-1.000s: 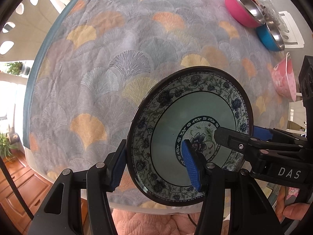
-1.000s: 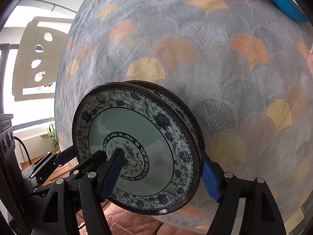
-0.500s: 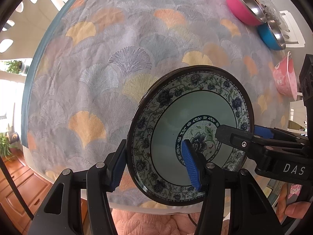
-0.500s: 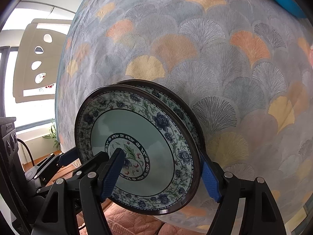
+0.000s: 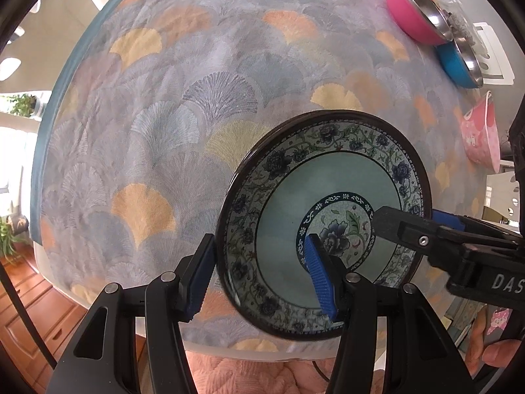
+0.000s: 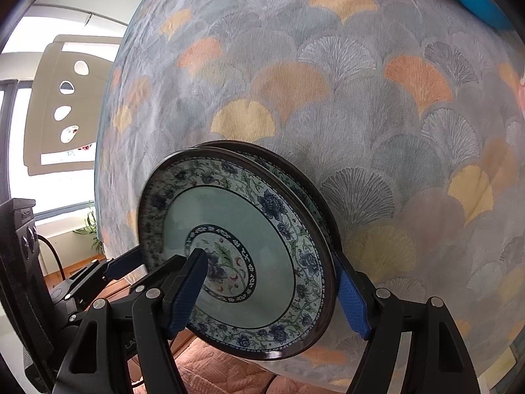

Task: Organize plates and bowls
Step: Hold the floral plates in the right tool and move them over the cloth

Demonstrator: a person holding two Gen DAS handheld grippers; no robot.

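Two stacked floral plates with dark rims and pale green centres [image 5: 328, 203] are held just above the near edge of the table; both show in the right wrist view [image 6: 249, 239]. My left gripper [image 5: 259, 279] is shut on the stack's left rim, one finger on top and one beneath. My right gripper [image 6: 269, 295] is shut on the stack's right rim; its black finger also reaches over the top plate in the left wrist view [image 5: 410, 229].
A fan-patterned tablecloth [image 5: 197, 98] covers the table. At the far right stand a pink steel bowl [image 5: 413, 10], a blue steel bowl [image 5: 459, 62] and a pink plastic bowl [image 5: 482, 134]. A pink quilted cushion [image 5: 246, 374] lies below the table edge.
The plate stack has shifted slightly forward over the table in both grippers. The grips have not changed.
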